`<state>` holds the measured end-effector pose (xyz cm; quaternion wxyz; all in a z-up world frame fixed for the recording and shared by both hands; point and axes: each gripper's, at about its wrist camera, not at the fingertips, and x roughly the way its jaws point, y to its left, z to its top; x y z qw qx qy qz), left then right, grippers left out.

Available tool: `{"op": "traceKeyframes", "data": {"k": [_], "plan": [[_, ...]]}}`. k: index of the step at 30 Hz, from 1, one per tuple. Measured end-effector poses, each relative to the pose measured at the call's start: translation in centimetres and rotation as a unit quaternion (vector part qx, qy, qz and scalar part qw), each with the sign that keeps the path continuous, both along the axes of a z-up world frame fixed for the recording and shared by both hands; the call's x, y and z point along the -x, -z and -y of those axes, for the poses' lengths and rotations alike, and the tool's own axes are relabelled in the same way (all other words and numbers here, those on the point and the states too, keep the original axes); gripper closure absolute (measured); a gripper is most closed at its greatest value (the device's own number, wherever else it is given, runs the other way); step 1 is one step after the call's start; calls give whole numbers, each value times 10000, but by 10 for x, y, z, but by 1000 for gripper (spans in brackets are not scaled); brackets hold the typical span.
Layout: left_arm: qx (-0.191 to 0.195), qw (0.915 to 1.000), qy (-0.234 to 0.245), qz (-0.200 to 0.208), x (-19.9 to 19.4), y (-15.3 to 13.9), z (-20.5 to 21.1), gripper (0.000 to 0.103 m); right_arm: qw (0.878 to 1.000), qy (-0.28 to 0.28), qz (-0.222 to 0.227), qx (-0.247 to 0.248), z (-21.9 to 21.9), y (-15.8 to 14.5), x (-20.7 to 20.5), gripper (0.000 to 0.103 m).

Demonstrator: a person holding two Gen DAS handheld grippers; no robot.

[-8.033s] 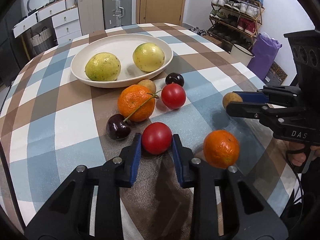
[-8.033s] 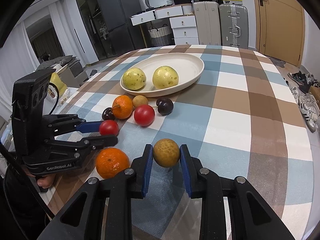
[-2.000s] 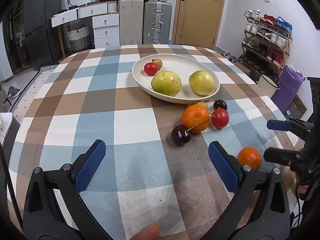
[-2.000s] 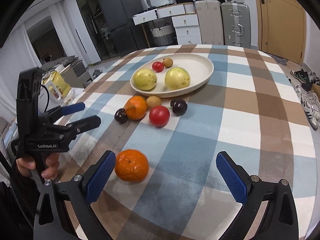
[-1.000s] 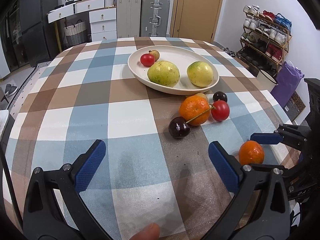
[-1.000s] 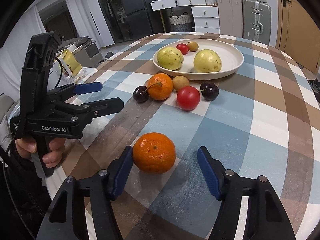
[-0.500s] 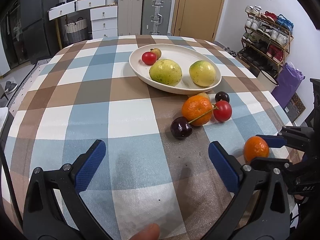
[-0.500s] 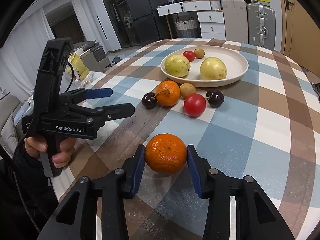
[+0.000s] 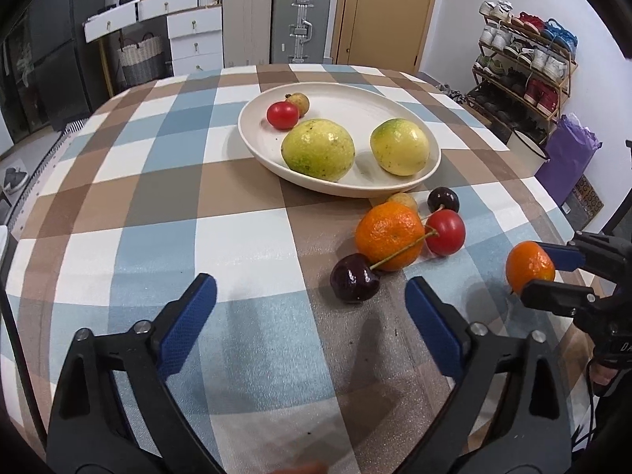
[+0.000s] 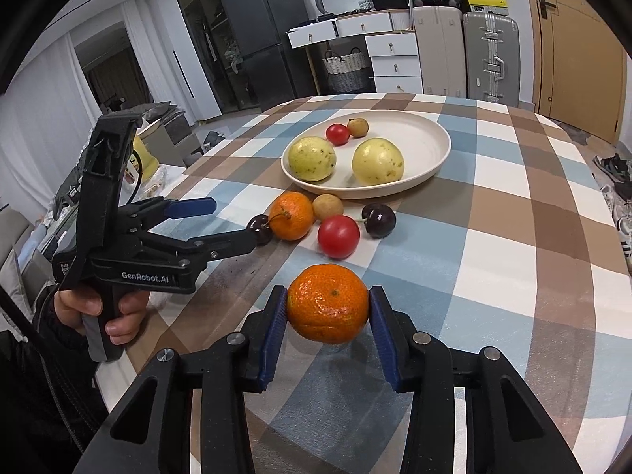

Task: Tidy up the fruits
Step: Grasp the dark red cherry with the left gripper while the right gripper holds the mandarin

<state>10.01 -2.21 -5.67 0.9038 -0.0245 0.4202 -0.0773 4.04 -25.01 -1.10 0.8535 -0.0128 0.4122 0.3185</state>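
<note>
The right gripper (image 10: 328, 316) has its fingers clamped on a mandarin (image 10: 328, 309), bright orange with pebbled, glossy skin and a small dark stem scar facing the camera; the blue pads press its two sides and it appears to sit just clear of the bench (image 10: 513, 237), with a shadow beneath it. In the left wrist view the same mandarin (image 9: 530, 267) shows near the right edge of the checked cloth, between the blue pad and the black finger. The left gripper (image 9: 310, 312) has its fingers spread wide apart and holds nothing, above bare cloth at the near side of the bench. Just ahead of it lies a cluster: a second mandarin (image 9: 390, 236), a dark cherry (image 9: 354, 279) whose stem lies across that mandarin, a red tomato (image 9: 445, 231), another dark cherry (image 9: 444, 200) and a small tan fruit (image 9: 403, 200) tucked against the plate (image 9: 355, 98). The cream oval plate holds two large yellow-green fruits (image 9: 318, 149) side by side at its near end, and a small tomato (image 9: 283, 115) beside a small brown fruit (image 9: 297, 100) at its far left end; the right half of the plate's floor is bare. Wide stretches of cloth lie open to the left of the plate and cluster.
</note>
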Motion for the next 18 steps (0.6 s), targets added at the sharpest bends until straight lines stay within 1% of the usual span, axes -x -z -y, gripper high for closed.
{"op": "traceKeyframes", "data": {"k": [3,6,7,9,10,12,15,17,18], "plan": [[42,9999,99,-111,-6,4,1,24,10000,17,-3,3,1,0,-2,61],[-23,9997,230,-89,-8,4,5,30,10000,23,-1,11,2,1,-4,61],[-60,9996,269,-81,-9,4,7,31,10000,29,-5,11,2,1,-5,61],[-123,9993,349,-86,-10,5,11,38,10000,41,-13,16,3,2,-7,61],[-137,9990,398,-125,-12,6,13,39,10000,47,-9,23,3,2,-7,61],[-155,9988,439,-146,-12,6,15,46,10000,62,-3,23,4,2,-7,61],[-49,9984,541,-127,-10,5,16,57,10000,83,-13,15,6,2,-8,61],[-52,9984,543,-123,-10,5,16,60,10000,89,-14,21,6,2,-9,61],[-51,9984,543,-114,-10,5,16,64,10000,91,-19,21,6,2,-10,61]]}}
